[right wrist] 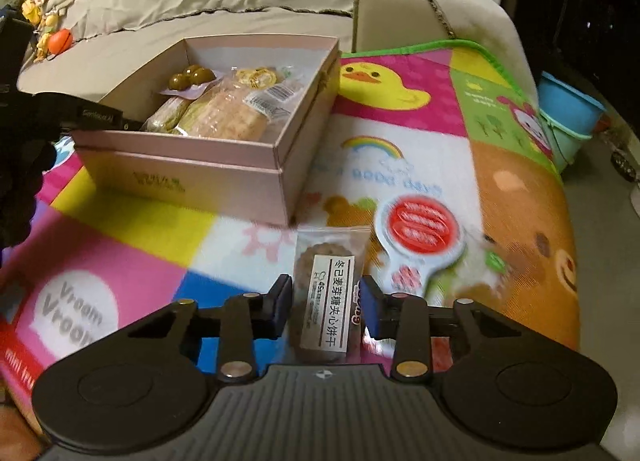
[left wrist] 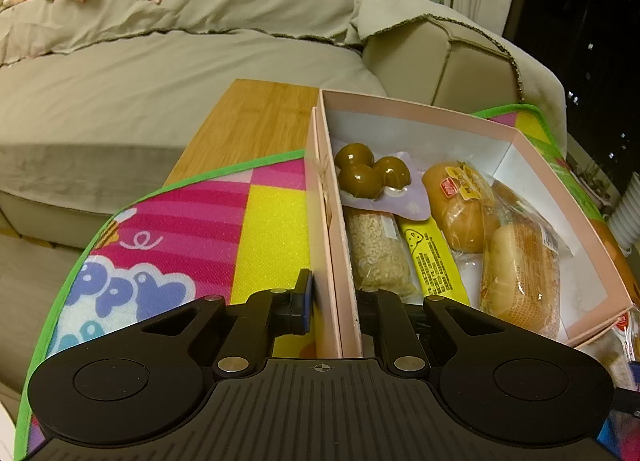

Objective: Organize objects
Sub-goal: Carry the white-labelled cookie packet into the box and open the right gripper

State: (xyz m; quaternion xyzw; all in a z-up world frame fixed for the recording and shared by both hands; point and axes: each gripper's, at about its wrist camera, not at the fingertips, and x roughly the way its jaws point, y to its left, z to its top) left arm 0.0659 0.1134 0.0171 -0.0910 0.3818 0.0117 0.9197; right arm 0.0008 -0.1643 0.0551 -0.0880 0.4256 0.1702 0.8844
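Beige sofa cushions [left wrist: 180, 73] fill the background, and in front of them a bright cartoon play mat [right wrist: 400, 149] covers the bench, whose bare wooden top [left wrist: 256, 117] shows beyond the mat's green edge. On the mat stands an open pink cardboard box [right wrist: 208, 169], already part filled with wrapped buns [left wrist: 520, 273], a yellow snack bar [left wrist: 434, 261], a puffed-grain bar [left wrist: 378, 253] and a pack of brown glazed balls [left wrist: 370, 173]. Just beside the box's near corner lies a red-and-white round-headed packet [right wrist: 424, 229], blurred, and next to it a clear-wrapped biscuit packet [right wrist: 328, 293] with a white label. The left tool [left wrist: 332, 309] straddles the box's side wall, one finger outside and one inside; it looks clamped on the wall, steadying the box. The right tool [right wrist: 326, 305] stands wide, fingers either side of the biscuit packet and not yet touching it. The likely next step is closing on that packet and carrying it to the box. The slick wrapper could slip or crumple between the pads, a hard squeeze could crack the biscuit, and a tug from the left could slide the box on the mat.
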